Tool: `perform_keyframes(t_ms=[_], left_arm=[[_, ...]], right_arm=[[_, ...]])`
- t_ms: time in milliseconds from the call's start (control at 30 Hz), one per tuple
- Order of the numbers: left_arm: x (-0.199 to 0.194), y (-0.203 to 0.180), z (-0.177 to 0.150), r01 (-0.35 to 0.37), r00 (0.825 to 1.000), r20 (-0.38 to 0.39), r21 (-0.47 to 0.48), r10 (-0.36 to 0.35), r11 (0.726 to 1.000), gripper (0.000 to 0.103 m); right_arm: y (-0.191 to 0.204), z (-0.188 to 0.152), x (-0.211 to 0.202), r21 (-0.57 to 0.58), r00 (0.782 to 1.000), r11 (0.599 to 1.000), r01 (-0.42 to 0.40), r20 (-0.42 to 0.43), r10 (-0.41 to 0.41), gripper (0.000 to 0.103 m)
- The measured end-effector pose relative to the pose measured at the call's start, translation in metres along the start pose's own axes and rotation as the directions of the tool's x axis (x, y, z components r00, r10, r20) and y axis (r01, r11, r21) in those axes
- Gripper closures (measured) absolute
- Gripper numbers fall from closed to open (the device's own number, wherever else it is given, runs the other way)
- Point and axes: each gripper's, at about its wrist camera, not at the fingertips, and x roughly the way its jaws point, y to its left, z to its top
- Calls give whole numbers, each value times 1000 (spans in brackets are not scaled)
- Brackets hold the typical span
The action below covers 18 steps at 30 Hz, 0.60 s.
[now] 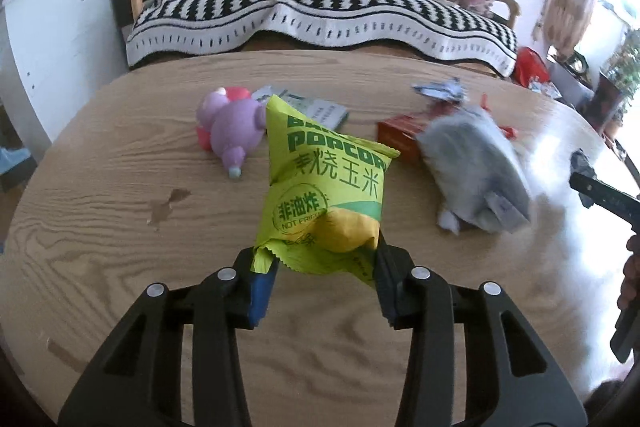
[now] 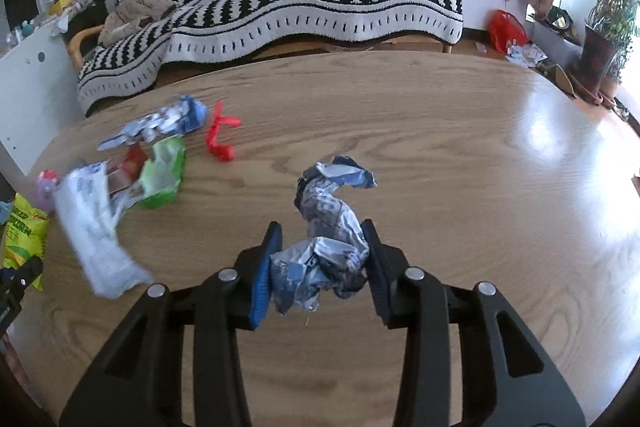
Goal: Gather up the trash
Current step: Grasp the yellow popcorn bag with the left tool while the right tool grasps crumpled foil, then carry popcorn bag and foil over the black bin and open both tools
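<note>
Left gripper (image 1: 324,267) around popcorn bag (image 1: 324,183)

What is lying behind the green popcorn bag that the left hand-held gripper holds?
Behind the popcorn bag a purple toy and a pale printed packet lie on the table. The bag covers part of that packet, so its full shape is hidden.

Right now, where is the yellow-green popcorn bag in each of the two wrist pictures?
Left wrist view: the popcorn bag stands in the centre, its lower end between the fingers of the left gripper.
Right wrist view: the same bag shows at the far left edge, partly cut off.
Shared landmark: the black-and-white striped sofa blanket behind the wooden table.
</note>
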Motion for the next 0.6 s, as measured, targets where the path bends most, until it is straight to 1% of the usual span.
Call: perform_keyframes(t_ms=[67, 200, 300, 367, 400, 433, 500, 533, 567, 600], left_arm=[[-12, -5, -7, 13, 1000, -2, 11, -13, 1000, 61], [-41, -18, -10, 59, 998, 12, 32, -59, 998, 61], [-71, -42, -4, 111, 992, 53, 90, -116, 990, 61], [-97, -66, -1, 164, 981, 82, 135, -176, 977, 61], [-111, -82, 0, 203, 972, 87, 164, -219, 965, 61], [-123, -98, -2, 238, 963, 84, 186, -256, 953, 61], [-141, -126, -10, 295, 946, 72, 224, -317, 929, 61], [-154, -149, -18, 337, 930, 57, 260, -363, 905, 61], [-165, -169, -27, 371, 916, 43, 291, -399, 882, 61], [-175, -189, -37, 407, 900, 21, 321, -436, 855, 61]], right_arm=[[1, -7, -10, 7, 1000, 1000, -20, -4, 20, 63], [0, -14, -54, 14, 997, 998, -56, 60, 55, 63], [-5, -15, -97, 19, 990, 996, -84, 114, 81, 63], [-16, -19, -132, 32, 983, 994, -103, 156, 97, 63], [-20, -21, -145, 34, 981, 994, -103, 170, 96, 63], [-29, -26, -167, 42, 977, 994, -99, 194, 89, 63], [-48, -35, -196, 63, 972, 994, -95, 221, 79, 63], [-63, -45, -215, 84, 969, 993, -88, 236, 65, 63], [-73, -50, -225, 99, 968, 992, -80, 244, 54, 63], [-95, -65, -245, 128, 967, 990, -64, 254, 29, 63]])
